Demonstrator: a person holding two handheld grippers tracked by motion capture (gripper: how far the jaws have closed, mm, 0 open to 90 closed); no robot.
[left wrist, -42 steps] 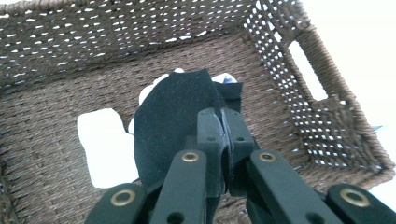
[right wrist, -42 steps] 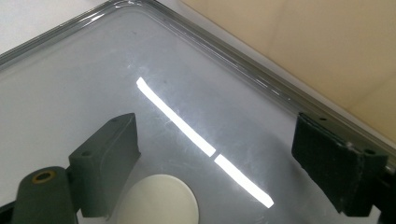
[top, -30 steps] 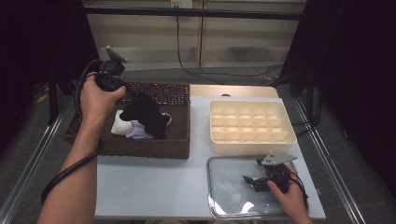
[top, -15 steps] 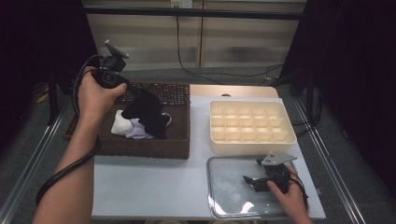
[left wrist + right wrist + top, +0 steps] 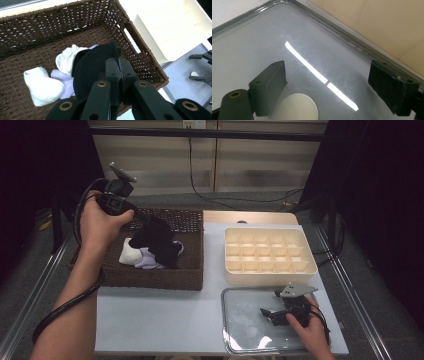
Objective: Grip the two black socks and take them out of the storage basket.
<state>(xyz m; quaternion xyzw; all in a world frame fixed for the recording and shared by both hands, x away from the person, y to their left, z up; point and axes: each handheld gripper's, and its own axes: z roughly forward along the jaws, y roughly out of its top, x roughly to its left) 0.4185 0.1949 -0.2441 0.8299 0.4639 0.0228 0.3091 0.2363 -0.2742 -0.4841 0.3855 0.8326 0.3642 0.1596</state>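
My left gripper (image 5: 144,222) hangs over the brown wicker basket (image 5: 150,279), shut on a black sock (image 5: 159,242) that dangles from its jaws. In the left gripper view the jaws (image 5: 117,66) pinch the black sock (image 5: 92,65) at its edge. Beneath it in the basket lie a white sock (image 5: 42,86), a lilac one (image 5: 62,77) and another white one (image 5: 67,56). My right gripper (image 5: 270,315) rests on the clear lid (image 5: 245,320) at the front right. Its jaws (image 5: 337,85) stand open with nothing between them.
A cream box (image 5: 270,276) divided into several compartments stands behind the lid, right of the basket. A white round patch (image 5: 298,107) shows under the lid near the right gripper's left jaw. The table's bare white top (image 5: 160,320) lies in front of the basket.
The left hand has shifted only slightly above the basket, still gripping the black sock. The right gripper has stayed where it was.
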